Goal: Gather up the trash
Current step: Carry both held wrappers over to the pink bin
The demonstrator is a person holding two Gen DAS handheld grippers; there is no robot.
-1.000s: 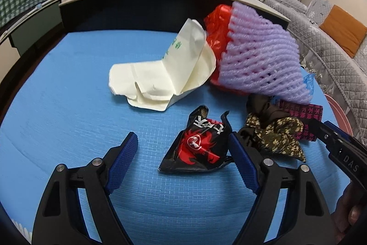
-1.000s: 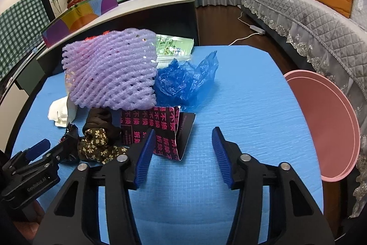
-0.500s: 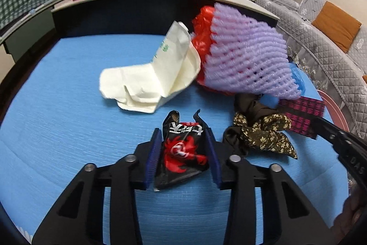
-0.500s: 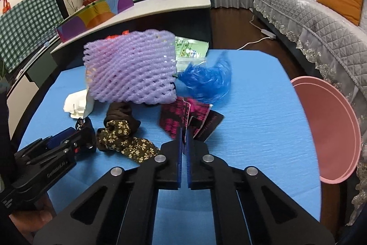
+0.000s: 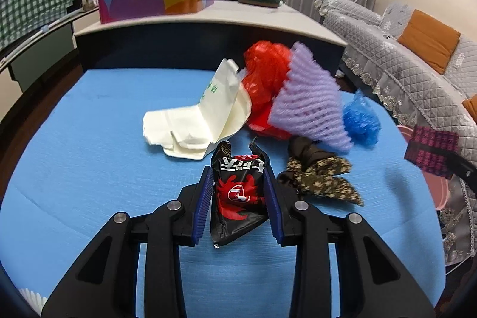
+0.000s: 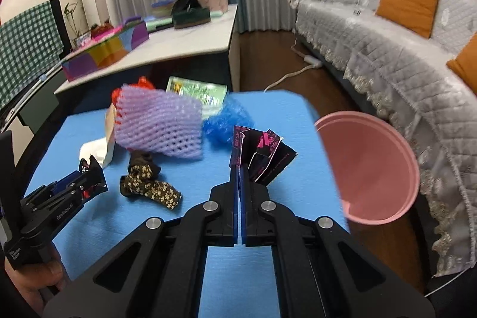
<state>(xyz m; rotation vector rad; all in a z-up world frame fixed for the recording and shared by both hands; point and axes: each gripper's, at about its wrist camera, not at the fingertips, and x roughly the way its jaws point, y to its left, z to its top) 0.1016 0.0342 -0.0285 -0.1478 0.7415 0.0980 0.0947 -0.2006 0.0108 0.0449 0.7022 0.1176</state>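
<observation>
My left gripper (image 5: 238, 178) is shut on a black and red snack wrapper (image 5: 238, 192), lifted a little above the blue table (image 5: 89, 163). My right gripper (image 6: 240, 167) is shut on a black and pink wrapper (image 6: 262, 151), held in the air next to the pink bin (image 6: 372, 169). In the left wrist view that pink wrapper (image 5: 430, 151) hangs at the right edge. On the table lie a white paper bag (image 5: 193, 124), a red bag (image 5: 265, 79), a purple foam net (image 5: 310, 103), a blue plastic bag (image 5: 360, 118) and a brown patterned wrapper (image 5: 319, 175).
The pink bin stands off the table's right side, in front of a grey quilted sofa (image 6: 387, 49). A white counter (image 5: 208, 17) with a colourful box (image 5: 155, 0) runs behind the table. A green packet (image 6: 196, 91) lies at the table's far edge.
Both grippers closed on their wrappers and rose. The left took the black and red wrapper; the right took the black and pink one and carried it right, toward the pink bin.
</observation>
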